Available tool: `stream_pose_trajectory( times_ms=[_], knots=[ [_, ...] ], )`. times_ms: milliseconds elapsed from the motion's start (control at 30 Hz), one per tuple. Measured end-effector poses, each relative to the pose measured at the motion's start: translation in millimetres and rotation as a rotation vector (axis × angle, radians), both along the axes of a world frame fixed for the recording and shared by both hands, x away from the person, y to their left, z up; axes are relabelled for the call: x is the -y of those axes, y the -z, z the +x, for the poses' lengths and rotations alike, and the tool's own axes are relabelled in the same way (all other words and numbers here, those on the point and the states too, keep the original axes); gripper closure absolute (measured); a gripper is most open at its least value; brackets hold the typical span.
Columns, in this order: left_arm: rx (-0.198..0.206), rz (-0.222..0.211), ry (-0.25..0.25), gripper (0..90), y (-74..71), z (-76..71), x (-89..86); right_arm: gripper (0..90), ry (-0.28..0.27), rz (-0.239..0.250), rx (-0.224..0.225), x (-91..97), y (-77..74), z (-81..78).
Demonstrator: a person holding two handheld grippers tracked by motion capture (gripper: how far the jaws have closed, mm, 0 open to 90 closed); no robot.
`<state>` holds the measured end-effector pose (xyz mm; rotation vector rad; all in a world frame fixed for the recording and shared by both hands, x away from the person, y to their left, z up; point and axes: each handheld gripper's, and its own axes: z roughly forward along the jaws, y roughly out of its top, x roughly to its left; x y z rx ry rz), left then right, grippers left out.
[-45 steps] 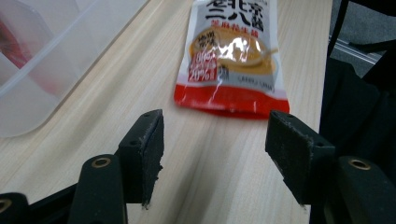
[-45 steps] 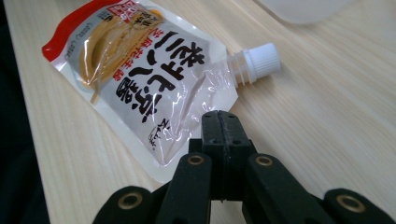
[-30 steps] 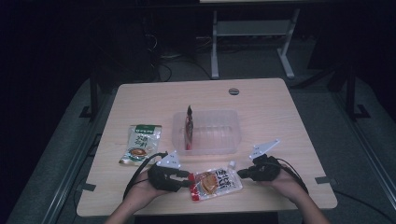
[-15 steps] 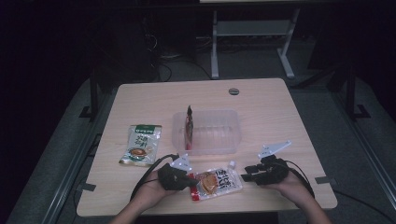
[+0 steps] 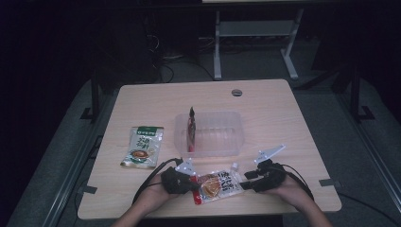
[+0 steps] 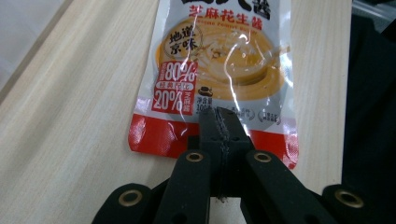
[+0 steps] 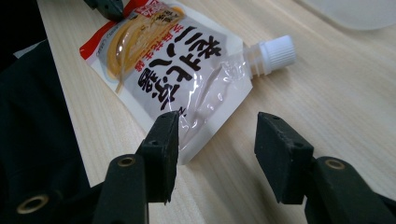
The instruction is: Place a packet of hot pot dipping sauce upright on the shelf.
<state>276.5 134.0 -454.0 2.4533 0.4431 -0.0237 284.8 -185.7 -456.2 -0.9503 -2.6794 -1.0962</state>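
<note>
Near the table's front edge, left hand-held gripper [image 6: 219, 122] clamps "80%"-labelled sauce pouch [image 6: 219, 60]; right hand-held gripper [image 7: 215, 140] released.

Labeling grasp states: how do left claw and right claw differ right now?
Left claw is shut on the sauce pouch at its red bottom edge; right claw has just been opening, its jaws apart, one over the pouch's corner near the white cap. Both lie low at the table's near edge.

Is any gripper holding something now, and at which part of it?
The left gripper is shut on the sauce pouch at its red bottom edge. The right gripper holds nothing; its jaws have just been opening.
</note>
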Motion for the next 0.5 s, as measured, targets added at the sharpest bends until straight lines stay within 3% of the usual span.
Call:
stream_pose_trajectory(
  times_ms=[500],
  knots=[
    [-0.016,-0.007,0.007,89.9,1.7,2.5,-1.7,48.4,-0.026,0.027,-0.040,-5.8,7.5,5.7]
  ],
)
